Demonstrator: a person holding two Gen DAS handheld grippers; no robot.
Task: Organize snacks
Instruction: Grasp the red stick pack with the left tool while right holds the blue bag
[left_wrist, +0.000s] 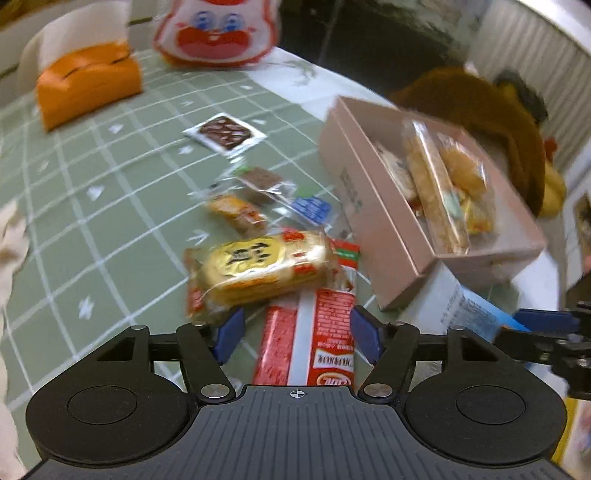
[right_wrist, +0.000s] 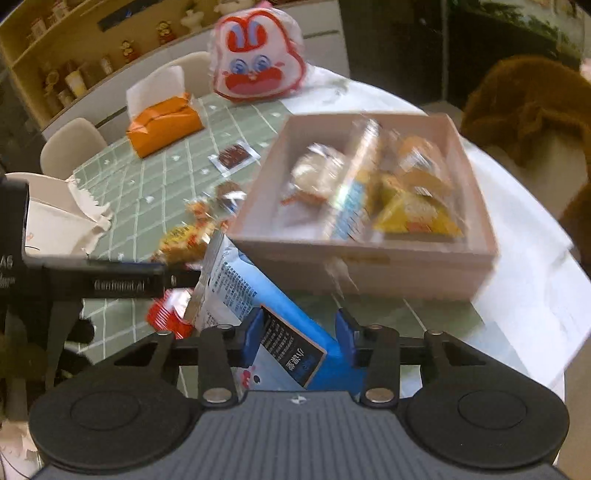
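Snacks in crinkly wrappers lie scattered on the green grid-patterned tablecloth (left_wrist: 92, 206), several already gathered in the shallow pink cardboard box (right_wrist: 476, 206) at the table's far side. Left gripper (left_wrist: 297, 334): jaws spread wide, with the long red-and-white snack packet (left_wrist: 308, 332) lying between the blue pads; neither pad appears to press it, so it reads as loose on the cloth, its far end tucked under the yellow-and-red rice-cracker pack (left_wrist: 258, 269). Right gripper (right_wrist: 300, 334): jaws part-way closed around the flat blue-and-white pouch (right_wrist: 236, 288), which tilts up toward the box's near wall; the left pad touches the pouch, but blur leaves the right pad's contact, and so the firmness of the hold, undecided. To do the step well, the pouch probably wants a secure pinch low on its body, then a lift high enough for its leading edge to clear the near wall before it is laid flat over the packets inside. The left gripper would do best to keep clear of that path, since the two tools stand close together.
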